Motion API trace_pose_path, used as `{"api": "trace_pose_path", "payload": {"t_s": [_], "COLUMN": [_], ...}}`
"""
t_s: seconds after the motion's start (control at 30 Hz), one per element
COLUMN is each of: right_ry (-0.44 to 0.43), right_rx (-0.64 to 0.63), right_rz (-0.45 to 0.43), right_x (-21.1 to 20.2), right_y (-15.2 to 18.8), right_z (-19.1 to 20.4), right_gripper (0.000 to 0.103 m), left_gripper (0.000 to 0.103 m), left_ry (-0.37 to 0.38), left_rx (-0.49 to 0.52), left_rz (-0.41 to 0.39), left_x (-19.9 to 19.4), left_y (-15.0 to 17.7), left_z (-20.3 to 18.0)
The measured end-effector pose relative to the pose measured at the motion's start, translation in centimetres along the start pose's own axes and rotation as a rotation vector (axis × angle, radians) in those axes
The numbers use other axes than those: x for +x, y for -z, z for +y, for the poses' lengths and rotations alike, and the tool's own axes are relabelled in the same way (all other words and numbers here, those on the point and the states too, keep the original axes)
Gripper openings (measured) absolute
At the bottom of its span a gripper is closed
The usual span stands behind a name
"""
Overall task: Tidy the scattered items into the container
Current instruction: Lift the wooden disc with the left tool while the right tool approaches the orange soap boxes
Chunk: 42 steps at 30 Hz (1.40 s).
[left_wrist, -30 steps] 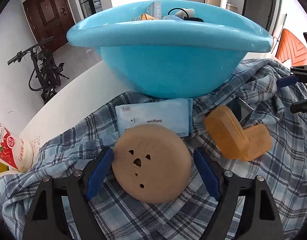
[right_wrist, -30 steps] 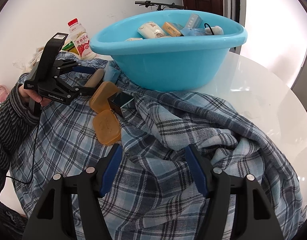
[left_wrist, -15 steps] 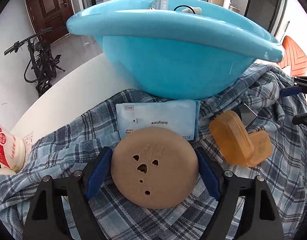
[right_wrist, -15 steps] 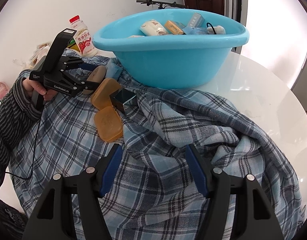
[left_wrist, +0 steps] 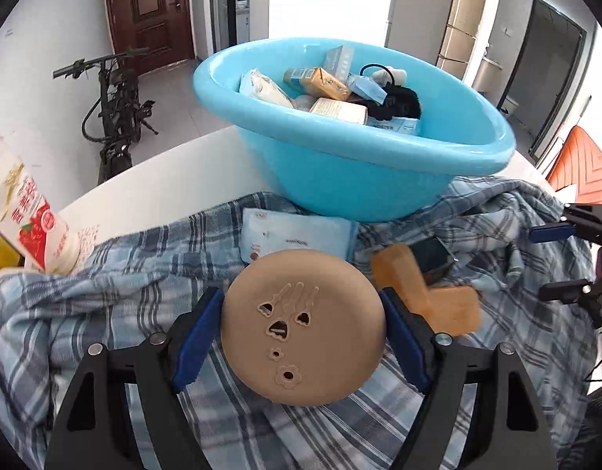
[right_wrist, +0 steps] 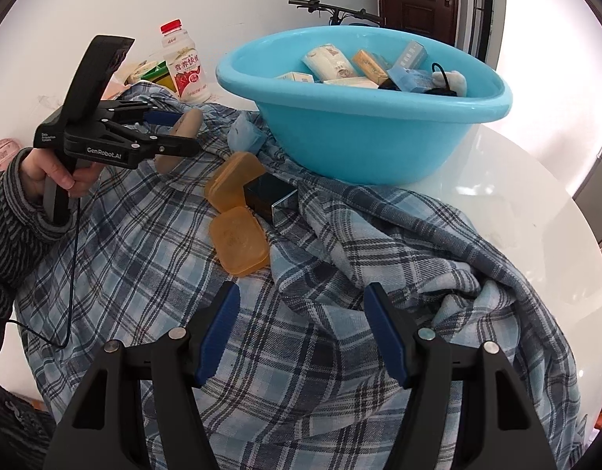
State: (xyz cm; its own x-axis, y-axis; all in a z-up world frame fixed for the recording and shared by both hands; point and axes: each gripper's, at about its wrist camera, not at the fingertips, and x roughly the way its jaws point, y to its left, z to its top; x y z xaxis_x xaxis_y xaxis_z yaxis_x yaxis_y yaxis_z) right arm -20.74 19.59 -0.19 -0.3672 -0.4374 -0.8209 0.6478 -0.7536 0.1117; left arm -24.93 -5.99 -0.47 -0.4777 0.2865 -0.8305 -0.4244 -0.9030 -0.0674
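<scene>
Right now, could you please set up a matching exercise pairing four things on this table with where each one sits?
Things:
1. tan disc
2. amber case
3. milk bottle
4. yellow carton

Places:
A. inside the blue basin
B. clamped in the left gripper
C. standing beyond the plaid shirt
D. open on the shirt

Pairs: 1-B, 2-D, 3-C, 4-A

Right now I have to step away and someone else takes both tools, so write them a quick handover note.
Left tool: jaws have just closed on the tan round disc, held off the plaid cloth.
Right tool: open, holding nothing, above the cloth.
Blue basin: on the white table, already holding several packets and boxes.
Left to do: drop the disc in, then the open amber case, the dark box beside it, and the pale blue packet at the basin's foot.
</scene>
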Motion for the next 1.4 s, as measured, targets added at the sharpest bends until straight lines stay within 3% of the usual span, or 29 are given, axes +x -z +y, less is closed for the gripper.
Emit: {"api": "trace_pose_path", "payload": {"t_s": [0.37, 0.7, 0.93, 1.27, 1.4], "right_ry": [-0.05, -0.11, -0.233, -0.091, -0.097], "right_rx": [-0.069, -0.083, 0.01, -0.149, -0.127], "right_rz": [0.049, 0.134, 0.167, 0.082, 0.07], "right_x": [2.6, 6.6, 7.3, 8.4, 9.0], "right_y": [-0.5, -1.0, -1.8, -2.9, -3.5], "right_z": [3.4, 4.6, 3.5, 5.1, 4.8], "right_gripper": [0.064, 0.064, 0.064, 0.064, 0.065], "left_gripper": [0.082, 0.082, 0.082, 0.082, 0.082], "left_ry": [0.028, 0.002, 0.018, 0.03, 0.061], "left_rx": [0.088, 0.054, 0.058, 0.098, 0.081], "left_rz": [0.055, 0.072, 0.061, 0.058, 0.059], "left_x": [-2.4, -3.5, -3.9, -4.3, -4.8], "left_y": [3.4, 5.2, 5.9, 5.9, 6.3], "left_z": [-4.8, -3.5, -3.3, -4.5, -4.4]}}
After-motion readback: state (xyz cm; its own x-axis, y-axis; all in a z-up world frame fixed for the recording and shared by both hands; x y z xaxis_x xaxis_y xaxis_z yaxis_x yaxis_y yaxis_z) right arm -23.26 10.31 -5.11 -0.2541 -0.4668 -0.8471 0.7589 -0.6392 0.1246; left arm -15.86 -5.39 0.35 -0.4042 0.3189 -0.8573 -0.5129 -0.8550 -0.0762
